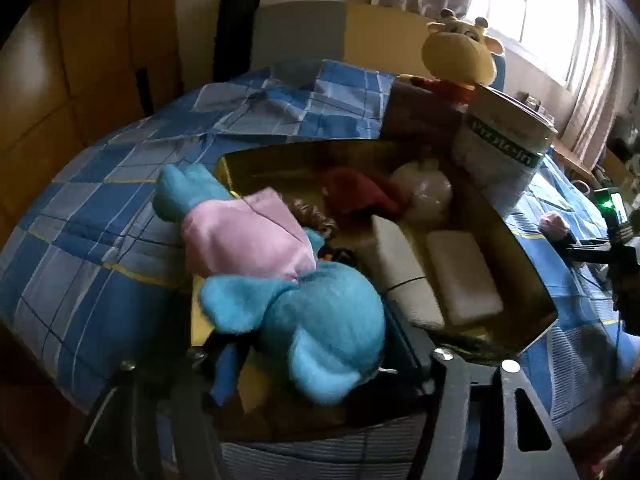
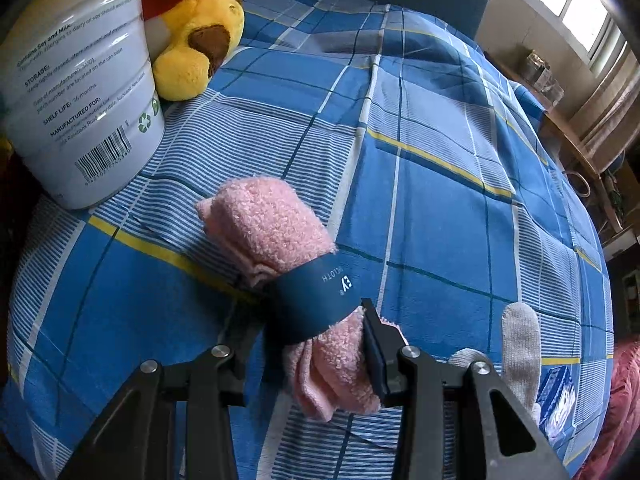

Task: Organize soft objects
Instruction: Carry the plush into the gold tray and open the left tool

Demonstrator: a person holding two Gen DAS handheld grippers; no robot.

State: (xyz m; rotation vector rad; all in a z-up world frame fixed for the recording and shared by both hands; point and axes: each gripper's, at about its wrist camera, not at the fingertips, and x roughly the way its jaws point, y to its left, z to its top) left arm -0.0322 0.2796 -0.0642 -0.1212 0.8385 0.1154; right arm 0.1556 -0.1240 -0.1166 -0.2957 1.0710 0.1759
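The right tongs (image 2: 308, 356) are clamped on a rolled pink cloth (image 2: 272, 236) with a dark blue paper band, held just above the blue checked bedspread (image 2: 440, 200). Near it stand a white tub (image 2: 80, 80) and a yellow plush bear (image 2: 200, 48).

The left tongs (image 1: 316, 356) stand apart, the head of a blue plush elephant (image 1: 316, 320) in a pink shirt between them; whether the pads press it I cannot tell. The elephant lies over the near rim of a cardboard box (image 1: 532, 280) on the bed.
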